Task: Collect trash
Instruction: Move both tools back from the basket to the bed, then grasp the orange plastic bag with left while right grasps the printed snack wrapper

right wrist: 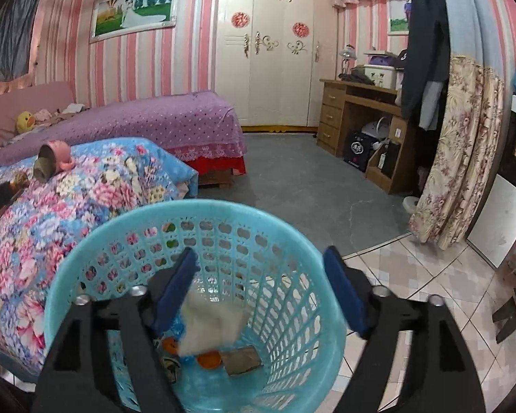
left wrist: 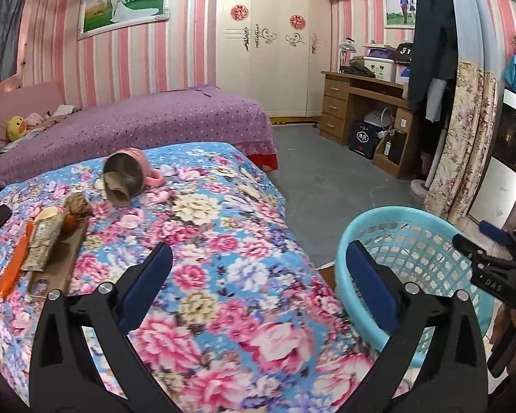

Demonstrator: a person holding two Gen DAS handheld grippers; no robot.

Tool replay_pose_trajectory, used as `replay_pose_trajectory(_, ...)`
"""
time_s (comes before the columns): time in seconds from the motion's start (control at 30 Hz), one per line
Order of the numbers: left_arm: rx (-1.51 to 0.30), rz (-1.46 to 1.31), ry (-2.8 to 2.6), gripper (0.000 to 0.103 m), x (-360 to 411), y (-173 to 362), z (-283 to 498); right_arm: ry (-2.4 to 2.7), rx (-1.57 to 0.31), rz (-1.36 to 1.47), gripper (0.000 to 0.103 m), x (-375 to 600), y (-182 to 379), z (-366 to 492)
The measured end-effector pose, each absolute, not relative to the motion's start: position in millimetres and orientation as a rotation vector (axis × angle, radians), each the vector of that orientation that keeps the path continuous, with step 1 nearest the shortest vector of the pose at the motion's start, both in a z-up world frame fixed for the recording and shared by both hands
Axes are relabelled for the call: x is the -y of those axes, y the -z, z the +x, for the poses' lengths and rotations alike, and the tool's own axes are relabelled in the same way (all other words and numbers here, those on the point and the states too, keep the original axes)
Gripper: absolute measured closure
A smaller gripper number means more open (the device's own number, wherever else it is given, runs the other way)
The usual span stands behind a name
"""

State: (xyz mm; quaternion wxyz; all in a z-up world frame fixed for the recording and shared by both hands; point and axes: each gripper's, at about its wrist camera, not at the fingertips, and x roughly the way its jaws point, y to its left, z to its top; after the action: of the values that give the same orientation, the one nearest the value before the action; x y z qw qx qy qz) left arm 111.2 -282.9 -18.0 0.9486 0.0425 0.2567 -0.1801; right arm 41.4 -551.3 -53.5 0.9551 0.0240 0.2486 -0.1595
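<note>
Your right hand-held gripper (right wrist: pixel 261 292) hangs over the mouth of the turquoise perforated plastic basket (right wrist: pixel 96 241), jaws spread wide and holding nothing. A white crumpled tissue-like wad (right wrist: pixel 211 323) sits just below the blue pads, apart from them; whether it is falling or resting on the heap cannot be told. Under it in the basket lie orange scraps (right wrist: pixel 209 359) and a flat grey-brown card piece (right wrist: pixel 240 358).

Your left hand-held gripper (left wrist: pixel 258 275) is over the floral blue-and-pink bedspread (left wrist: pixel 223 241), jaws likewise wide apart and empty.

Remaining trash, by my judgement, lies on the bedspread to the left: a brown cardboard tube (left wrist: pixel 118 192) poking out of the tipped pink metal-lined mug (left wrist: pixel 129 168), a brown crumpled paper ball (left wrist: pixel 77 204), and a patterned crumpled wrapper (left wrist: pixel 43 244) lying on a flat brown case (left wrist: pixel 62 261), beside an orange slender stick-shaped item (left wrist: pixel 13 261).

Handling assessment: all pieces look light. The tube is stiff but will crush; take it across its exposed end and draw it out without dragging the mug. The paper ball is soft; pinch it through the middle. The wrapper may be slippery; grip a raised fold, clear of the case.
</note>
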Motion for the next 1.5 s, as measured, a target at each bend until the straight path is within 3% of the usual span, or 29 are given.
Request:
replay_pose_trajectory(0.17, -0.506, 0.078, 0.356, 0.005, 263, 11, 108, 0.375, -0.444, 0.059, 0.004, 548, 36, 34)
replay_pose_trajectory(0.87, -0.48, 0.032, 0.222, 0.005, 134, -11, 128, 0.23, -0.486, 0.025, 0.004, 419, 17, 115)
replay_pose_trajectory(1.5, -0.594, -0.003, 0.003, 0.005, -5, 31, 171, 0.117, -0.558, 0.03, 0.004, 322, 29, 168)
